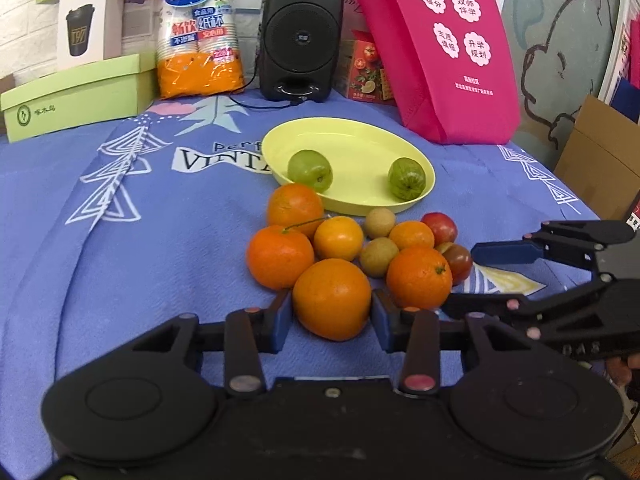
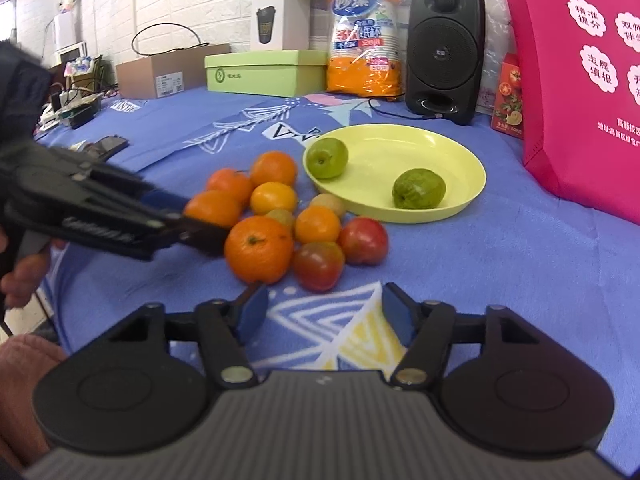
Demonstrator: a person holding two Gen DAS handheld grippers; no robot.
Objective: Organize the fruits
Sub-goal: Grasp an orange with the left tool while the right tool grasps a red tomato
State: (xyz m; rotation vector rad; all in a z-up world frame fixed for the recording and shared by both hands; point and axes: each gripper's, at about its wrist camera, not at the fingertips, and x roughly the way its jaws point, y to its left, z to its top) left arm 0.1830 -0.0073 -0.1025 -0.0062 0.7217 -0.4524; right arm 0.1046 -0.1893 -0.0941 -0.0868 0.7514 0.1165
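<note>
A pile of oranges, small brown fruits and tomatoes lies on the blue cloth in front of a yellow plate that holds two green fruits. My left gripper is open with its pads on either side of the nearest large orange, not visibly squeezing it. My right gripper is open and empty, just short of a dark tomato and a red tomato. The plate and the pile also show in the right wrist view.
Behind the plate stand a black speaker, a pink bag, an orange pack of paper cups and a green box. A cardboard box stands off the table's right edge.
</note>
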